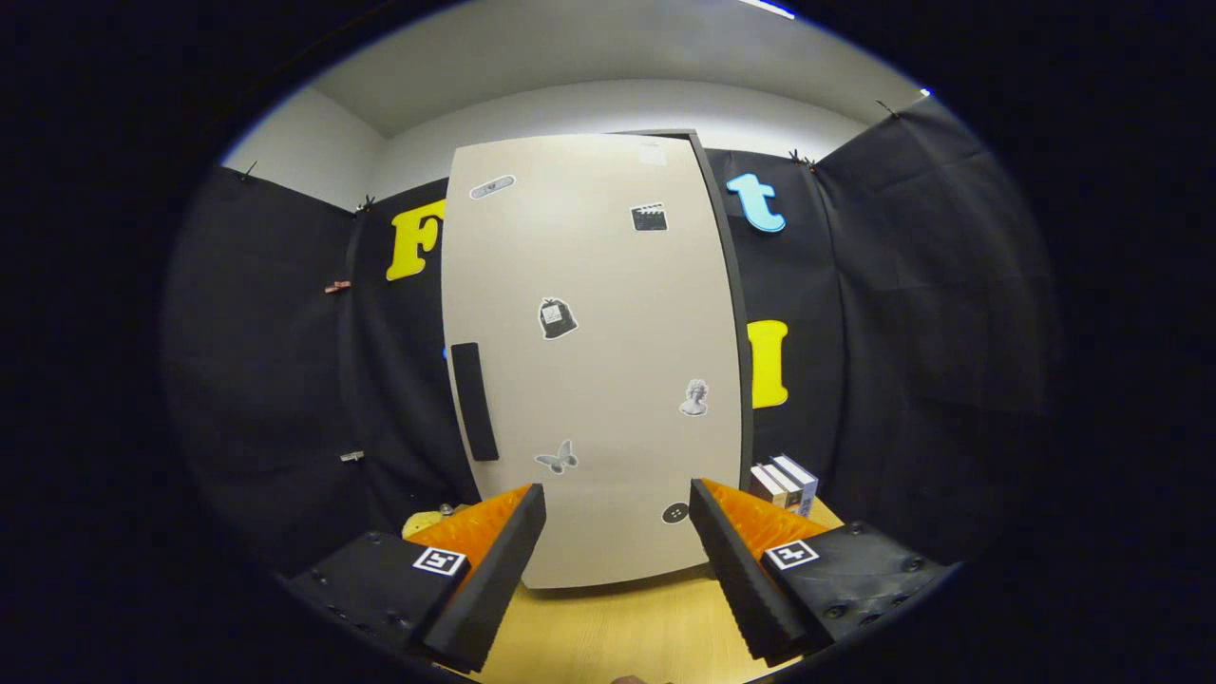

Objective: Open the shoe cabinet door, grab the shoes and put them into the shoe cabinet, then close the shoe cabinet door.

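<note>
door: shut, flush on cabinet — fits before opening or after closing
handle: dark vertical bar, beyond left finger
gripper: wide open, empty
shoes: yellowish shape behind left finger, unclear

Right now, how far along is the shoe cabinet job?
The shoe cabinet door stands shut, its dark handle beyond the gripper, whose fingers are open and hold nothing. Something yellow peeks out behind one finger; I cannot tell what. This fits either shoes still to be stowed or the door closed again afterwards.
</note>
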{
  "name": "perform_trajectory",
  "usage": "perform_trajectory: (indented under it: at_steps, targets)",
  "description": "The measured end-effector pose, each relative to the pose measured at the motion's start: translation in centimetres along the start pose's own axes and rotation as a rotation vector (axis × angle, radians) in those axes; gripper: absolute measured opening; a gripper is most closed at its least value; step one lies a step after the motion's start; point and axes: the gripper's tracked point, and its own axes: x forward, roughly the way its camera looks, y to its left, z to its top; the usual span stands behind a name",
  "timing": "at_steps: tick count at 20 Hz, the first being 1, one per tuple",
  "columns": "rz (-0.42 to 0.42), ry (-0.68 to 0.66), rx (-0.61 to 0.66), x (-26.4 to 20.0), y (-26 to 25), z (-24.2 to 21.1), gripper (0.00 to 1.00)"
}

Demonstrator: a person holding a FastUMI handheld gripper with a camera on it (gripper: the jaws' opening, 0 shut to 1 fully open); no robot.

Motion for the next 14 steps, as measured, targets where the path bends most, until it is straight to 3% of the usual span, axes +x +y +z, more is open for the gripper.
perform_trajectory:
  at_steps: [7,14]
  targets:
    - [0.035,0.000,-0.052,-0.9,-0.4,-1.6,0.98]
    - [-0.032,-0.030,-0.129,-0.2,-2.1,-1.8,0.98]
